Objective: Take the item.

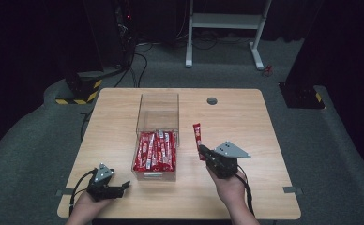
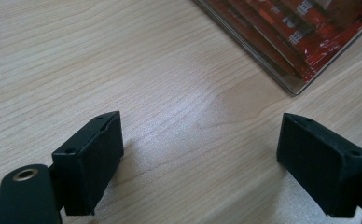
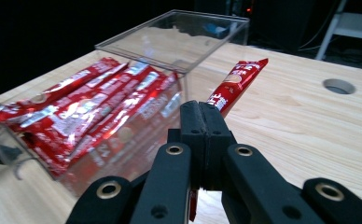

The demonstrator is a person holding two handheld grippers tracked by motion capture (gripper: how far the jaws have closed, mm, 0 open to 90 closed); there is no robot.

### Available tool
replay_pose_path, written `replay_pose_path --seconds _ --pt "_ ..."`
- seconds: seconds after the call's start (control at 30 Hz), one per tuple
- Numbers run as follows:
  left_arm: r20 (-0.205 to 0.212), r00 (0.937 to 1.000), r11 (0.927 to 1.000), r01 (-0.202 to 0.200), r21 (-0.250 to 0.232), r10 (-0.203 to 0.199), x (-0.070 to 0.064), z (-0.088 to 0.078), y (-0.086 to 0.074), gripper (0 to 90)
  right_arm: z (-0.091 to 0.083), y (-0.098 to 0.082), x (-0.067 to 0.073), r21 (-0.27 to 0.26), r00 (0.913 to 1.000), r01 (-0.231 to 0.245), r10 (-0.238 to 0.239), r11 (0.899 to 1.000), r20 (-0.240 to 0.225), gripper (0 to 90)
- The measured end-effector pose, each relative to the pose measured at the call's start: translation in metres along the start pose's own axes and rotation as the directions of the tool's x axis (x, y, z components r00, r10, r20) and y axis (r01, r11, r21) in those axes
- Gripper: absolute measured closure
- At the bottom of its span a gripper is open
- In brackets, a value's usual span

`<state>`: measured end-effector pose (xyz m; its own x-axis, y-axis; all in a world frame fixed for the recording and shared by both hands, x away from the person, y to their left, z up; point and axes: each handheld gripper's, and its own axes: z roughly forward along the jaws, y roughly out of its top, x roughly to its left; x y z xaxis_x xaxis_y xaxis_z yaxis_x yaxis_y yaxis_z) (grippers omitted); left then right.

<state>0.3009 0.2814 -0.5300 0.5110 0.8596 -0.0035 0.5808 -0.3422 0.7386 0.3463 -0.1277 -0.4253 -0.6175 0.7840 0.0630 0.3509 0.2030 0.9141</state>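
Right tongs (image 3: 202, 135) clamped on long red foil sachet (image 1: 198, 136), pointing twelve o'clock. Clear plastic box (image 1: 157, 101) at nine o'clock, alongside. Left tongs (image 2: 193, 158) agape, empty.

Bright table, dark blurry surroundings

Red sachet (image 1: 198, 136) in right claw (image 1: 202, 151)
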Motion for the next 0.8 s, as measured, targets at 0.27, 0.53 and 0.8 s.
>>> replay_pose_path --seconds 0.27,0.53,0.8 --pt "-0.001 1.0 1.0 0.0 0.0 0.0 0.0 0.0 0.0 15.1 -0.003 -0.005 -0.014 -0.002 0.9989 0.001 -0.001 1.0 0.046 90.0" --pt "-0.001 1.0 1.0 -0.002 0.001 0.002 0.0 0.0 0.0 15.1 -0.002 -0.009 -0.024 0.006 0.9972 -0.012 0.011 1.0 0.073 90.0" --pt "0.0 1.0 1.0 0.0 -0.001 0.0 0.0 0.0 0.0 15.1 0.005 -0.015 -0.029 0.027 0.9954 -0.011 0.009 1.0 0.096 90.0"
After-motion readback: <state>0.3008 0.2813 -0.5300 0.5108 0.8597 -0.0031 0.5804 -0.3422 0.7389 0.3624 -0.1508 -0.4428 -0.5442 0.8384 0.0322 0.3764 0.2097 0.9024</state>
